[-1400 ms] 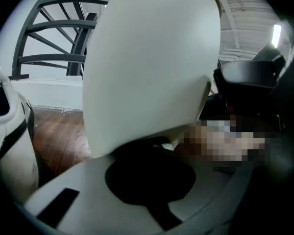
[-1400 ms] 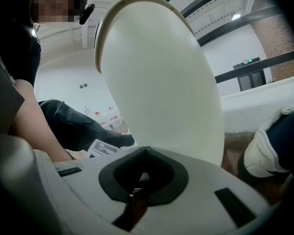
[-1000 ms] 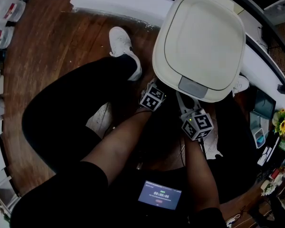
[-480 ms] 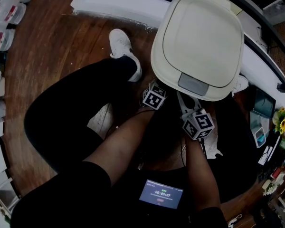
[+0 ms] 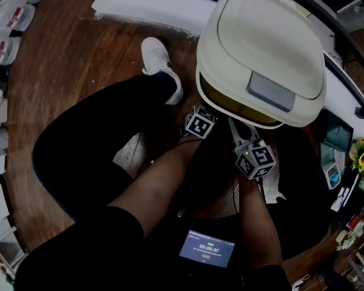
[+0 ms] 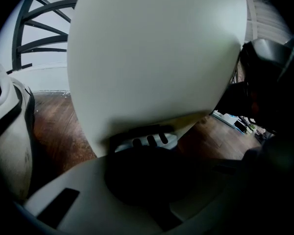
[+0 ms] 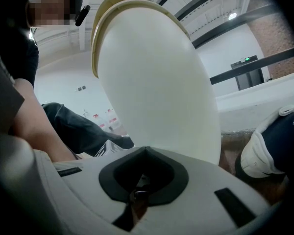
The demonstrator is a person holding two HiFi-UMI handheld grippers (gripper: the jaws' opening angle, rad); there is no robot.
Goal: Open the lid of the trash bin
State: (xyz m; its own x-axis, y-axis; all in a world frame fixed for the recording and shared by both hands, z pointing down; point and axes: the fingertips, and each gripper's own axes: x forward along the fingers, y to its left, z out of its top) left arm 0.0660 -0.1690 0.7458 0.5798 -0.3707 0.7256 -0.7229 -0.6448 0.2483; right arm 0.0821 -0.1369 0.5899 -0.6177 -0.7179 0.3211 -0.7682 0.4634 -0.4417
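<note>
Dark wood floor (image 5: 67, 59) meets a white wall (image 7: 220, 58).

The head view is dim and low in contrast. The cream lid (image 5: 267, 41) is its one bright area, the person's black trousers (image 5: 91, 150) sink to near black, and the wooden floor (image 5: 67, 83) carries a faint sheen. Its edges bend strongly and darken. In the left gripper view the trash bin (image 6: 152, 58) is evenly lit but soft, with deep shadow below it and black corners. The right gripper view is brighter, with a glaring ceiling lamp (image 7: 231, 16) overhead.
</note>
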